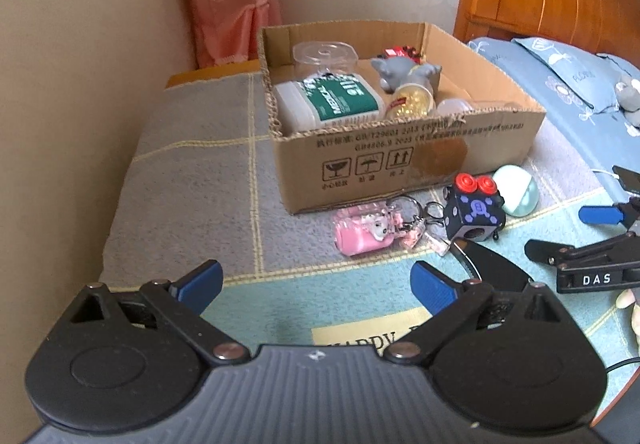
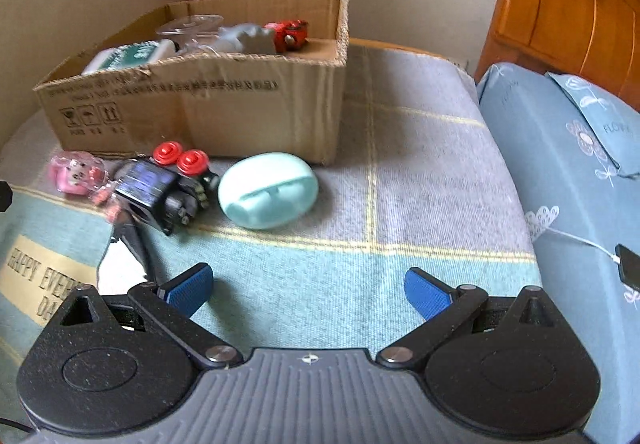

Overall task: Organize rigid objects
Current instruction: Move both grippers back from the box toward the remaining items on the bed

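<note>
With both the left gripper (image 1: 316, 284) and right gripper (image 2: 308, 290) spread wide and empty, bring your right one squarely over the mint case (image 2: 268, 190) lying just beside the cardboard box (image 2: 240, 104) front wall, closing across its narrow width.

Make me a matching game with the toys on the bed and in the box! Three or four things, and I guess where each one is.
Things:
1. mint egg-shaped case
2. grey animal figure
3. pink keychain bottle
4. black cube with red buttons

Places:
A. inside the cardboard box
B. between keychain and case
C. rightmost, before the box
D. leftmost, before the box

Pairs: 1-C, 2-A, 3-D, 4-B
</note>
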`<action>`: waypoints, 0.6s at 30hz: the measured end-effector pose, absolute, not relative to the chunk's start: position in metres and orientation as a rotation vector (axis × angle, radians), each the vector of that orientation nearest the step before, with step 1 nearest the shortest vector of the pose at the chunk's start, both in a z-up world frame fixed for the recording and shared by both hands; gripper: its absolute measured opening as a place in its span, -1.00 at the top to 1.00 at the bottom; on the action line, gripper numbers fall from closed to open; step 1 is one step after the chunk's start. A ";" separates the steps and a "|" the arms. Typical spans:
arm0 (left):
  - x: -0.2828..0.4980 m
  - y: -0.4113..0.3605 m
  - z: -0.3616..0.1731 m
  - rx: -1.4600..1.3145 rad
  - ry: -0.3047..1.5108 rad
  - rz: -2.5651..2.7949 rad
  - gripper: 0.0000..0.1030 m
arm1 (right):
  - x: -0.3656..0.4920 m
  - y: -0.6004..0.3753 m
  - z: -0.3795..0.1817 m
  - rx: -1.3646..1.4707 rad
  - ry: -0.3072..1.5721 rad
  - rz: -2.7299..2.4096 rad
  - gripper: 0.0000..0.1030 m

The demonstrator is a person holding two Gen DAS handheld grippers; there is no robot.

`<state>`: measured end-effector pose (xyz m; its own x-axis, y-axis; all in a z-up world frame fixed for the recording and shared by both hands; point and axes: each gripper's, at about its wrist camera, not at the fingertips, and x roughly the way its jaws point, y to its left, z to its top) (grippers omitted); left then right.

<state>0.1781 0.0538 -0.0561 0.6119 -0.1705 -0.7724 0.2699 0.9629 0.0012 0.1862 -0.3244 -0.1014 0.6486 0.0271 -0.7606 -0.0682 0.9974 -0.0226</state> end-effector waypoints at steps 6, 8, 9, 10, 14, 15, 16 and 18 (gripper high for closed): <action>0.190 0.042 -0.065 0.137 0.898 -0.258 -0.94 | 0.192 -0.325 -0.102 -0.063 0.840 0.072 -1.00; 0.196 0.038 -0.067 0.135 0.904 -0.257 -0.94 | 0.194 -0.326 -0.102 -0.064 0.831 0.078 -1.00; 0.199 0.036 -0.068 0.132 0.907 -0.258 -0.94 | 0.195 -0.326 -0.102 -0.066 0.827 0.081 -1.00; 0.203 0.035 -0.069 0.127 0.911 -0.257 -0.94 | 0.195 -0.326 -0.102 -0.067 0.823 0.085 -1.00; 0.218 0.027 -0.072 0.117 0.914 -0.252 -0.94 | 0.198 -0.326 -0.103 -0.070 0.812 0.098 -1.00; 0.222 0.025 -0.073 0.116 0.913 -0.253 -0.94 | 0.199 -0.326 -0.103 -0.071 0.809 0.100 -1.00; 0.226 0.023 -0.075 0.117 0.915 -0.251 -0.94 | 0.198 -0.326 -0.103 -0.071 0.806 0.100 -1.00; 0.233 0.020 -0.079 0.123 0.926 -0.239 -0.94 | 0.199 -0.326 -0.104 -0.071 0.802 0.100 -1.00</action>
